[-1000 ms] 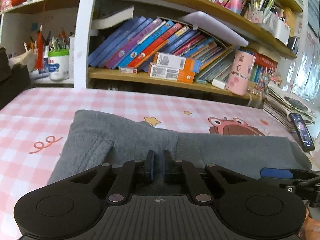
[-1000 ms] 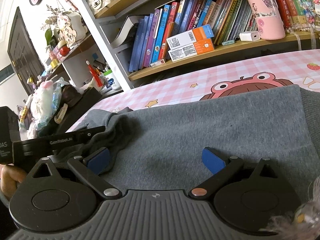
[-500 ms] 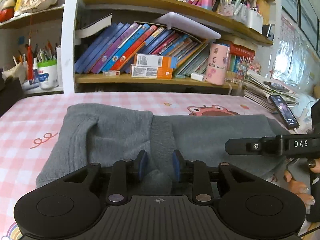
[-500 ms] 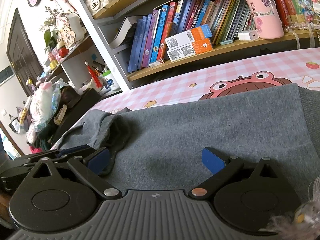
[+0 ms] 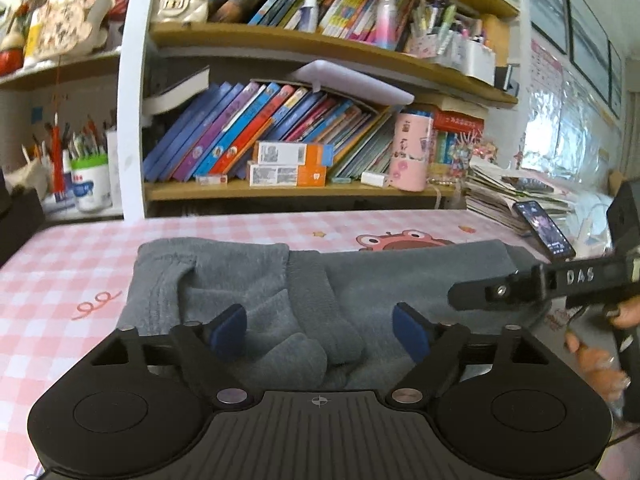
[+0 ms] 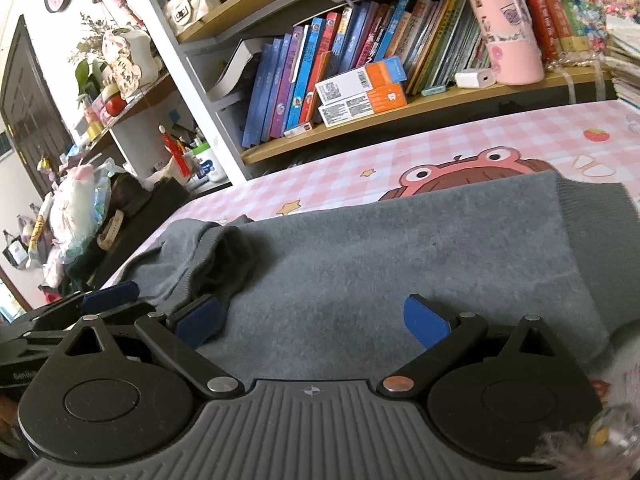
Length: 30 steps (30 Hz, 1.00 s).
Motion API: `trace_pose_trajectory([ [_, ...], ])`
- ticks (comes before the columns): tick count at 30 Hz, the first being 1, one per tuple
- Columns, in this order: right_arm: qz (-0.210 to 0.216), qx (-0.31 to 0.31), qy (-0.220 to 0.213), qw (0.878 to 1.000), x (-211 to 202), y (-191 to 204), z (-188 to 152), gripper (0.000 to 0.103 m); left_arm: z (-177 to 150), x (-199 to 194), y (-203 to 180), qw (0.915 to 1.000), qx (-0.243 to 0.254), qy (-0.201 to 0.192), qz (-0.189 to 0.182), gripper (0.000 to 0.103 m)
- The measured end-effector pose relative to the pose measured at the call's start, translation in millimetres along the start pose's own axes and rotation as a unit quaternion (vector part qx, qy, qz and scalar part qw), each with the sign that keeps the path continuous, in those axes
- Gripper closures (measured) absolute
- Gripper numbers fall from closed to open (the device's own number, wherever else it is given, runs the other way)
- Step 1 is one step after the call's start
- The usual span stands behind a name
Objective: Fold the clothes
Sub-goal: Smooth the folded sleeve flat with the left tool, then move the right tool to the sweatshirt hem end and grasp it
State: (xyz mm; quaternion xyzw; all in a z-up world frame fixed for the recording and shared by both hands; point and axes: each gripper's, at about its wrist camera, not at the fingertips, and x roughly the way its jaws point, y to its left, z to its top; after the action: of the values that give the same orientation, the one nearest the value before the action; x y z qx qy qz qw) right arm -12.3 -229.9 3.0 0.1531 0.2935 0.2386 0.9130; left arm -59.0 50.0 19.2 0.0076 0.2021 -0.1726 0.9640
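Note:
A grey sweater (image 5: 360, 280) lies flat across the pink checked tablecloth (image 5: 60, 280), with a sleeve folded over its body. My left gripper (image 5: 320, 332) hovers low at the near edge. Its jaws are opening, and the bunched sleeve cuff (image 5: 304, 344) lies loose between the blue pads, untouched by them. In the right wrist view my right gripper (image 6: 312, 322) stands open over the sweater (image 6: 400, 248), nothing pinched. One of its fingers (image 5: 520, 288) reaches in from the right of the left wrist view, held by a hand (image 5: 600, 356).
A bookshelf (image 5: 300, 192) full of books runs along the far edge of the table. A phone (image 5: 544, 232) and a stack of papers (image 5: 508, 192) lie at the far right. A pen pot (image 5: 90, 184) and a dark box (image 5: 20, 220) stand at the left.
My left gripper was shut on the sleeve; its jaws have spread wide and let the cuff drop onto the sweater, and it has drawn back. The right gripper stayed open and still.

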Motion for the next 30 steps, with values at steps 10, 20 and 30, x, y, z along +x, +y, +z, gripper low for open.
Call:
trace_pose_trajectory([
  [10, -0.056, 0.024, -0.023, 0.998, -40.8, -21.2, -0.8, 0.003, -9.7, -5.6, -6.4, 0.9994, 0.030, -0.016, -0.007, 0.003],
  [20, -0.064, 0.093, -0.031, 0.993, -69.5, -50.9, -5.8, 0.004, -10.4, -6.9, -9.0, 0.9990, 0.037, -0.020, -0.011, 0.001],
  [30, -0.112, 0.147, -0.036, 0.982, -87.1, -67.7, -7.1, 0.005, -12.3, -10.2, -16.5, 0.9975, 0.061, -0.027, -0.023, 0.000],
])
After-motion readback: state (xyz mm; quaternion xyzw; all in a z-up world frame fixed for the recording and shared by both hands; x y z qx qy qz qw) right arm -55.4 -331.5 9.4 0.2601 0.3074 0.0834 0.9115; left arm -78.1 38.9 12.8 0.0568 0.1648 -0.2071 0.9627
